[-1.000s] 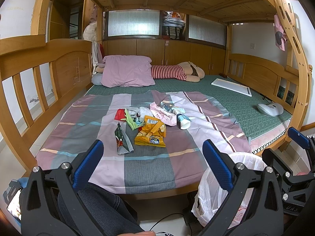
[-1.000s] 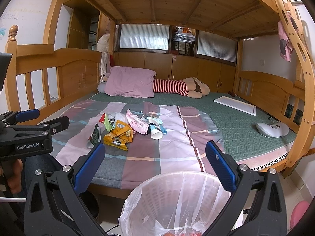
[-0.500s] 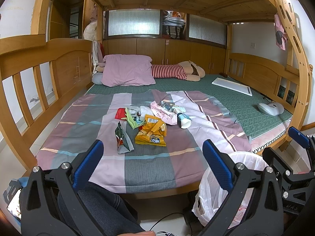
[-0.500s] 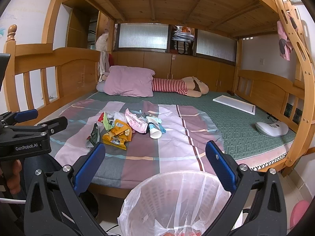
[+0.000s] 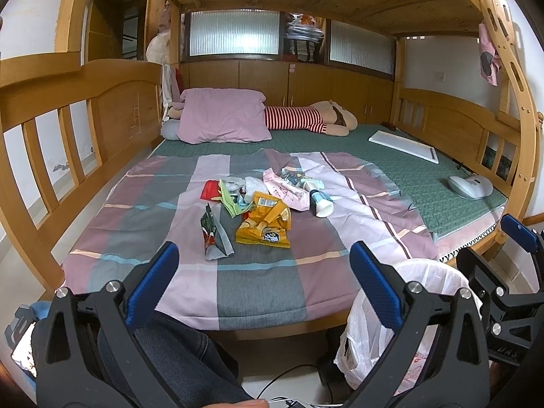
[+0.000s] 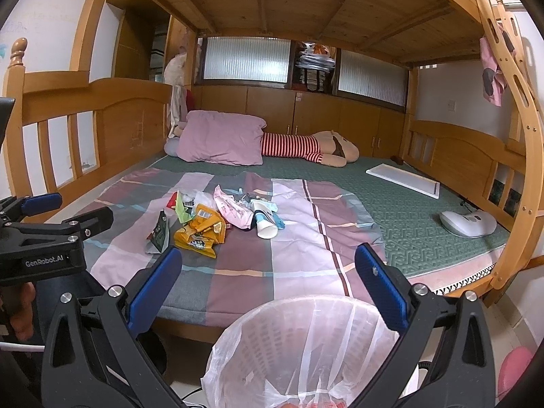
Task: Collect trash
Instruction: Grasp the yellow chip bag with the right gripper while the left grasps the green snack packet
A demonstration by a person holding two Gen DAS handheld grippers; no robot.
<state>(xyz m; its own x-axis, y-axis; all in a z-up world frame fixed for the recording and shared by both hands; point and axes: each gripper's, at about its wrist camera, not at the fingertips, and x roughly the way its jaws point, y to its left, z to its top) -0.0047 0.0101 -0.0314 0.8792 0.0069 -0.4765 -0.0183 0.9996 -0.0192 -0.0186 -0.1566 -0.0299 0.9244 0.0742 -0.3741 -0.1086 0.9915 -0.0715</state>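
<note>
Lying mid-frame on the plaid sheet (image 5: 258,285) of the bed (image 5: 425,183): a loose heap of trash, all pieces touching or overlapping
- Orange snack bag (image 5: 264,221), crumpled, sitting lowest in the heap; probably light, crackly and slippery, likely best pinched at a raised fold or the torn top edge
- Dark foil wrapper (image 5: 213,234), standing half-open just left of the orange one; looking thin and springy, so pinching its upper edge seems safest
- Pink wrapper (image 5: 285,190), soft and flat, lying toward upper right of the heap
- White paper cup (image 5: 321,205), tipped on its side at the heap's right edge; likely crushing easily, rim being the obvious hold
- Red and green scraps (image 5: 221,193), upper left of the heap, too tangled for telling apart

Waiting at lower centre of the right wrist view: lined white bin (image 6: 306,346), standing on the floor just in front of the bed

Left claw (image 5: 263,280): hovering short of the bed edge, blue pads wide apart, gripping nothing
Right claw (image 6: 268,282): hanging above the bin, pads wide apart, likewise carrying nothing

Nothing collected yet, judging by the heap lying whole
</note>
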